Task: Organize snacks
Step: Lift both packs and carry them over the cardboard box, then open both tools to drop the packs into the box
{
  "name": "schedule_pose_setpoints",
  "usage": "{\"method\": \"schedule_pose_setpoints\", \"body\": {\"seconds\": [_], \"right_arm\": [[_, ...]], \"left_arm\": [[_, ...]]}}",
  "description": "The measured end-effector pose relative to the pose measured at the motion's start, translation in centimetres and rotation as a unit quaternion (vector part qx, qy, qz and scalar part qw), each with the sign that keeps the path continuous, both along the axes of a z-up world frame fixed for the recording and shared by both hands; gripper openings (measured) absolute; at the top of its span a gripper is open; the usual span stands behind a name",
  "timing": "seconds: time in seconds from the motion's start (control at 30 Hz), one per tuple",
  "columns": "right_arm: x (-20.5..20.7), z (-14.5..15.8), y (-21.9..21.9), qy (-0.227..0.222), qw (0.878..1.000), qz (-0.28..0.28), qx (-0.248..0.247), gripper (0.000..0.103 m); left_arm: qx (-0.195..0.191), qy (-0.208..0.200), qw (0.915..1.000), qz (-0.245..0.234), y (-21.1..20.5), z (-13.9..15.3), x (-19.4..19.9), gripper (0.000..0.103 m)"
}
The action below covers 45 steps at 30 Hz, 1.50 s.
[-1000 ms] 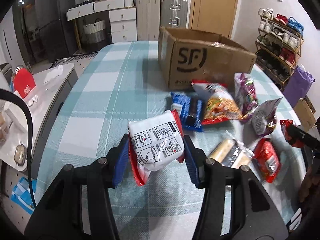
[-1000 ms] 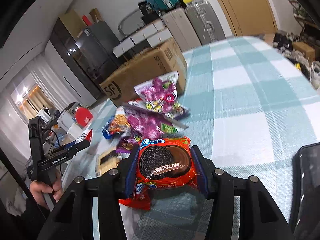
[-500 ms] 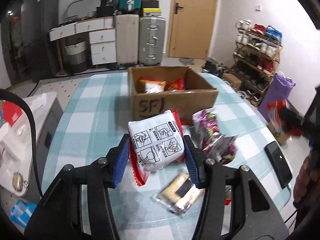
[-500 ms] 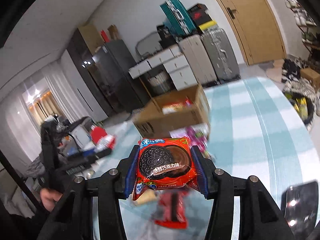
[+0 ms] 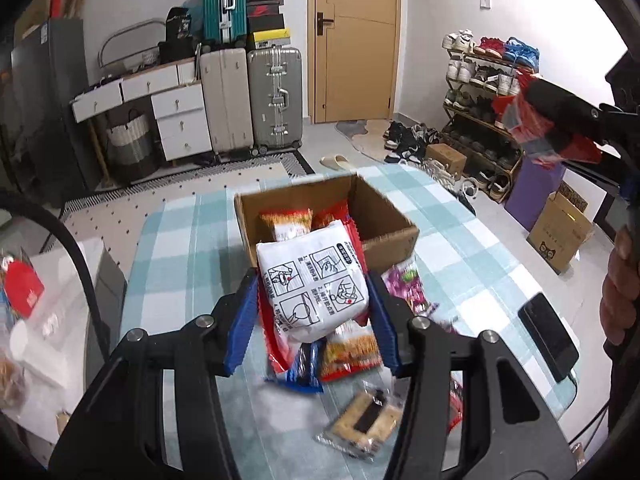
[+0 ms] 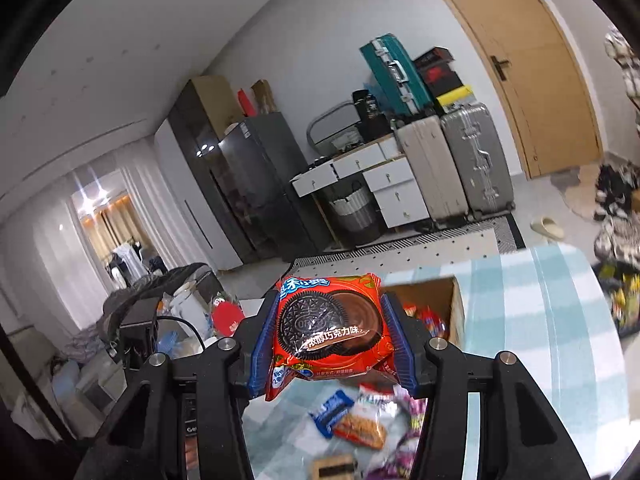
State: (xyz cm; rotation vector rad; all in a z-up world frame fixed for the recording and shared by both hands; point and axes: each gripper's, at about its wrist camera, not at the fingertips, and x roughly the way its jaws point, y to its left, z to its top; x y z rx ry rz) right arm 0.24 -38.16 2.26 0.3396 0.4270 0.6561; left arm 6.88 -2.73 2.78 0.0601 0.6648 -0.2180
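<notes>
Both tools grip snacks. Left tool holds a white packet; right tool holds a cookie pack above the box.

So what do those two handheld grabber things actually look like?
Both are alike: the left gripper and right gripper have chunky black frames with round silver bolts, and jaws lined with ribbed blue pads. A black cable arcs beside the left one. The holder's bare hand shows.

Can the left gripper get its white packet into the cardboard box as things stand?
Probably yes. The left gripper, shut on the white packet, hangs above the table just short of the cardboard box, whose top is open; a few snacks lie inside, with room left.
</notes>
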Motion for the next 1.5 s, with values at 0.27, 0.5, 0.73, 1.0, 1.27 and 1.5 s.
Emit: {"method": "schedule_pose_setpoints", "body": {"seconds": [0.27,0.5,0.73,1.0,1.27,1.5], "right_arm": [[3.9,2.8,2.5,-0.003,1.0,0.027,-0.005,0.051],[8.7,4.0,3.9,0.001,0.999,0.025,-0.025,0.051],[14.5,2.6,6.4,0.029,0.996,0.019,-0.081,0.051],[19.7,-0.5,8.2,0.058,0.991,0.02,-0.121,0.051],[22.8,-5.2,8.5,0.103,0.986,0.022,-0.129,0.051],[24.3,-7.9,8.8,0.137,0.981,0.027,-0.131,0.051]], "left_arm": [[-0.037,-0.007,0.9991,0.021,1.8,4.1,4.6,0.049],[-0.027,0.005,0.9995,0.013,1.1,5.9,10.0,0.05],[-0.016,0.012,0.9989,0.041,0.3,4.6,16.2,0.05],[-0.014,0.047,0.9982,0.035,-1.1,0.9,20.9,0.051],[-0.006,0.079,0.9967,0.018,-1.6,-3.6,23.6,0.051],[-0.005,0.102,0.9947,-0.005,-2.0,-5.9,24.6,0.052]]}}
